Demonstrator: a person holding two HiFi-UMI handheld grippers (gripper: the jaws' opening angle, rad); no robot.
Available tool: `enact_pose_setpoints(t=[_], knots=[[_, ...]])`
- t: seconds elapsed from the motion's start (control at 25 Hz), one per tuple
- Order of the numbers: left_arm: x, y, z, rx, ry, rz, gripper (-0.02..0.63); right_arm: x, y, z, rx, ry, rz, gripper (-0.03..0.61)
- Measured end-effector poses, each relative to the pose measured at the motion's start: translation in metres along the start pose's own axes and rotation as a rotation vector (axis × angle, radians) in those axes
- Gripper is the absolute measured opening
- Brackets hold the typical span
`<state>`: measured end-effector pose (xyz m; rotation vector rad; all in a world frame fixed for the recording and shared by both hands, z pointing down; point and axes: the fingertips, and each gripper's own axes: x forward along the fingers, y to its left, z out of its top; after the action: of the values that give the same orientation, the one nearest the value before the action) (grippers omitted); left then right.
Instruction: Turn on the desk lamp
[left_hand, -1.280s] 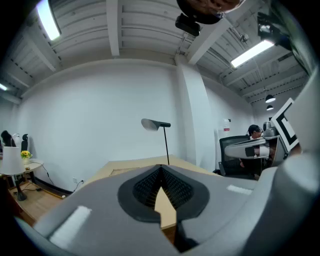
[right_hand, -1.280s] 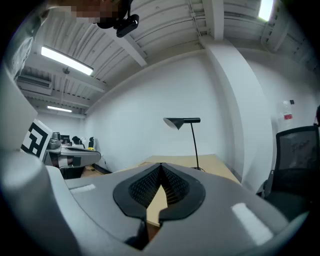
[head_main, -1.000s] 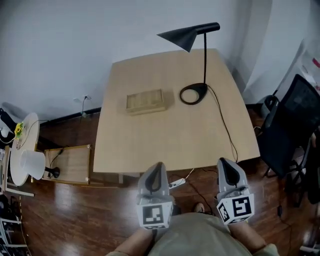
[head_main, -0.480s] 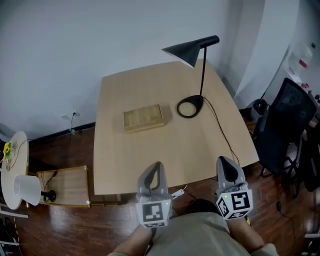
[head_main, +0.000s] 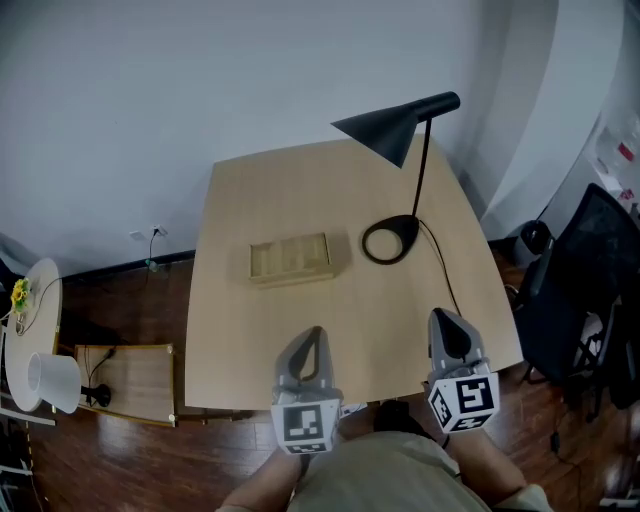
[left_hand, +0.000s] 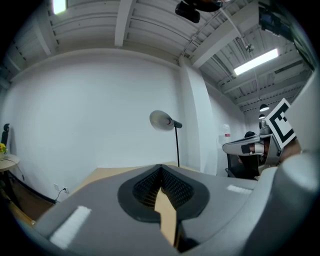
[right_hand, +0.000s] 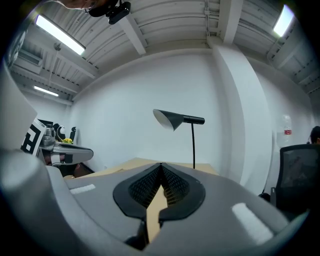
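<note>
The left tongs (head_main: 315, 335) and right tongs (head_main: 441, 318) are closed on nothing; the black cone-shaded desk lamp (head_main: 390, 135) is untouched.
The lamp is stood at the far right of the pale wooden desk (head_main: 250, 200), well apart from the tongs at the near edge. No switch is seen; the lamp could be tipped by a hard push, or its black cable (head_main: 447, 270) snagged.

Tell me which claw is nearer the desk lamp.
The right claw: it is on the desk lamp side of the table; the left claw lines up with the wooden tray.
</note>
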<state>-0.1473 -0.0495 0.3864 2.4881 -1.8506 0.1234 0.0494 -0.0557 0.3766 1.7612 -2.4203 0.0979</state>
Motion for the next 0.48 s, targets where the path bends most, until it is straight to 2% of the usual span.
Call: enact_pose_setpoints(t=[0.48], knots=[[0.138,-0.012,-0.011,0.001,0.017,0.102,0.0,0.145,-0.09,-0.038,-0.044,0.087,0.098,-0.002]])
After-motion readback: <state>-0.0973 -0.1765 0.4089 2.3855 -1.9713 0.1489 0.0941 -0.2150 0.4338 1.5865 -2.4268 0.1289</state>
